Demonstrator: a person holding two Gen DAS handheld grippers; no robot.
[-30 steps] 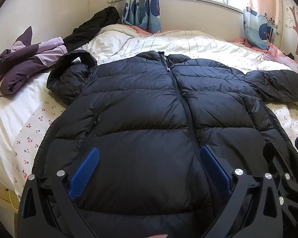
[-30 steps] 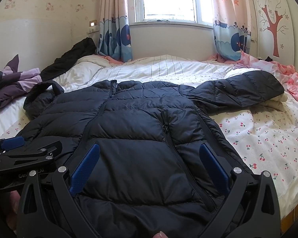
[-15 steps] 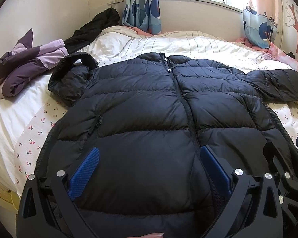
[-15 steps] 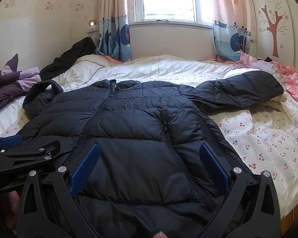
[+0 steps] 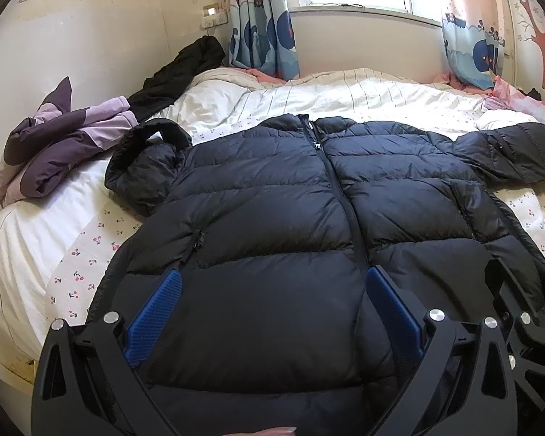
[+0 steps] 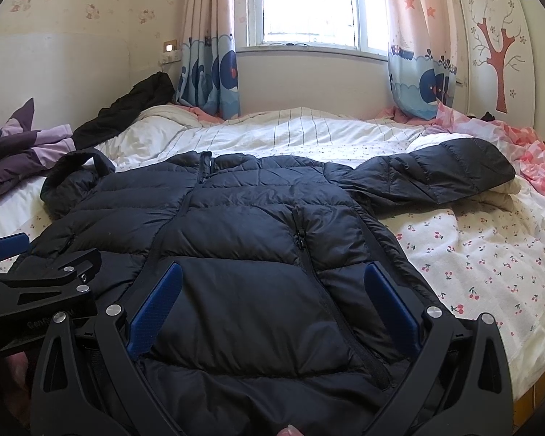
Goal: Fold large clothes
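A black puffer jacket [image 5: 272, 210] lies flat, front up and zipped, on the bed; it also shows in the right wrist view [image 6: 243, 232]. Its left sleeve [image 5: 141, 174] is bunched at the left. Its right sleeve [image 6: 428, 174] stretches out to the right. My left gripper [image 5: 272, 283] is open and empty, above the jacket's lower left front. My right gripper [image 6: 272, 276] is open and empty, above the lower right front. The left gripper also shows at the left edge of the right wrist view [image 6: 29, 265].
The bed [image 5: 36, 239] has a white cherry-print sheet [image 6: 490, 254]. A purple jacket [image 5: 61, 145] and a black garment [image 5: 178, 72] lie at the far left. Pink bedding [image 6: 527, 145] lies at the far right. A wall with a window [image 6: 309, 3] stands behind.
Both views have tilted up slightly, so the jacket sits lower in frame. Both grippers stay open and the jacket has not moved.
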